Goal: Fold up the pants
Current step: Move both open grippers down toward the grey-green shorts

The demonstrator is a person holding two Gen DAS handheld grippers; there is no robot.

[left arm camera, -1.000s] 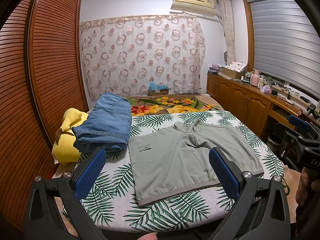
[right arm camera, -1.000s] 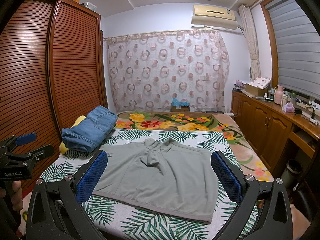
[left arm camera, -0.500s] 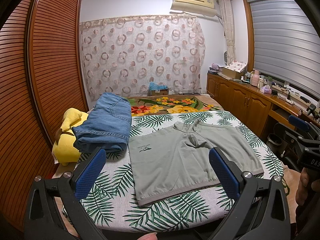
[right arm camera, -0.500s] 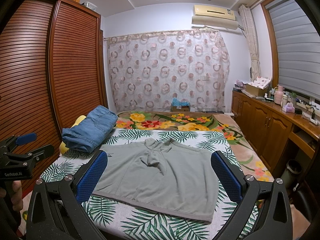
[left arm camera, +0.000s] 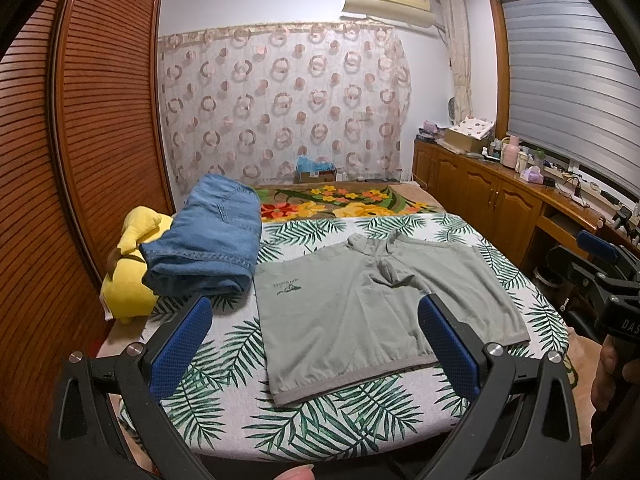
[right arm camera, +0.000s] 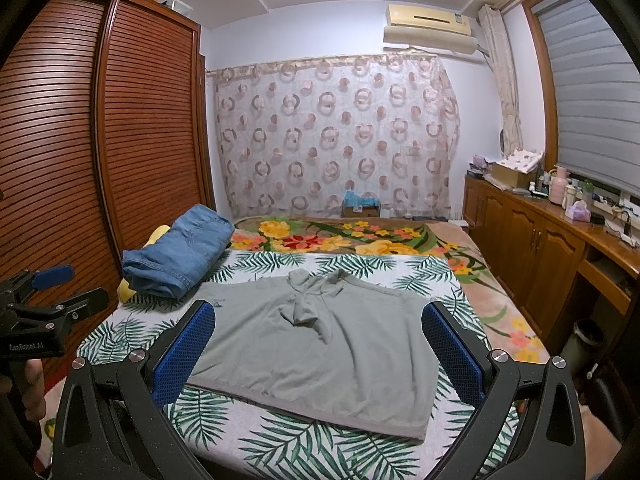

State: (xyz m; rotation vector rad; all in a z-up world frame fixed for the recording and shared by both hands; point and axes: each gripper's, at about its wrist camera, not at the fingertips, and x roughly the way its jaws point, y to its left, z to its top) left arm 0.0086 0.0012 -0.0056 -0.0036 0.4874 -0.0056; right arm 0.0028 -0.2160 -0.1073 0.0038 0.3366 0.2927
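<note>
Left wrist view: left gripper (left arm camera: 314,334) spread wide, nothing between its blue mesh-textured pads (left arm camera: 182,346), black frame low in the foreground above the near edge of the bed (left arm camera: 224,412). Right wrist view: right gripper (right arm camera: 318,350) likewise wide apart and empty, same blue pads (right arm camera: 452,352). Neither touches cloth. Bed cover is white woven fabric printed with green palm fronds. Grey-green shorts (left arm camera: 372,308) lie flat on it, soft knit, waistband hem toward the near edge, a small dark logo near the left corner, legs pointing away; fabric bunched and creased at the crotch (right arm camera: 306,310). A margin of bare cover shows along the near hem and to both sides of the shorts. Left of the shorts and just beside their far-left corner: folded blue jeans (left arm camera: 208,240), thick denim with a stitched hem, resting partly on a yellow plush toy (left arm camera: 128,280) at the left bed edge. Beyond: floral blanket (left arm camera: 340,204), slatted wooden wardrobe (left arm camera: 80,140) along the left, wooden cabinets (left arm camera: 480,196) along the right, ring-pattern curtain (left arm camera: 280,104) on the far wall.
</note>
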